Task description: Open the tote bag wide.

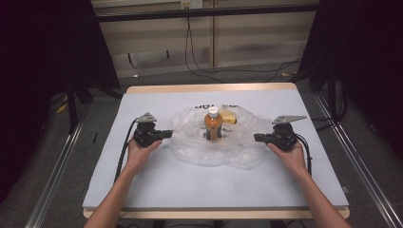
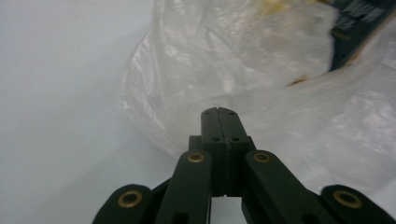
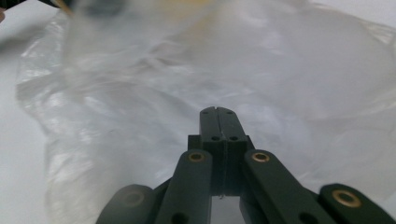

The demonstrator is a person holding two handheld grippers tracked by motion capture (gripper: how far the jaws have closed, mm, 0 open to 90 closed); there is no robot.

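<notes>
Covering the wooden table (image 1: 209, 88), a smooth pale sheet (image 1: 190, 185) is seen, and at its middle a crinkled clear plastic bag (image 1: 237, 152) is spread. Among the bag's folds an orange, white-capped bottle (image 1: 213, 124) stands upright beside a yellow block (image 1: 229, 117). The left gripper (image 1: 167, 134) and right gripper (image 1: 257, 137) are held at the bag's opposite edges, jaws pressed together, nothing gripped.

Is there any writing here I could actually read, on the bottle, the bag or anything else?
Nothing reads clearly.
Bottle: mark on its white cap, too small to read.
Plastic bag: black print at its far edge, partly hidden behind the bottle, illegible.
Dark package inside the bag: pale lettering, blurred and cut off, unreadable.
</notes>
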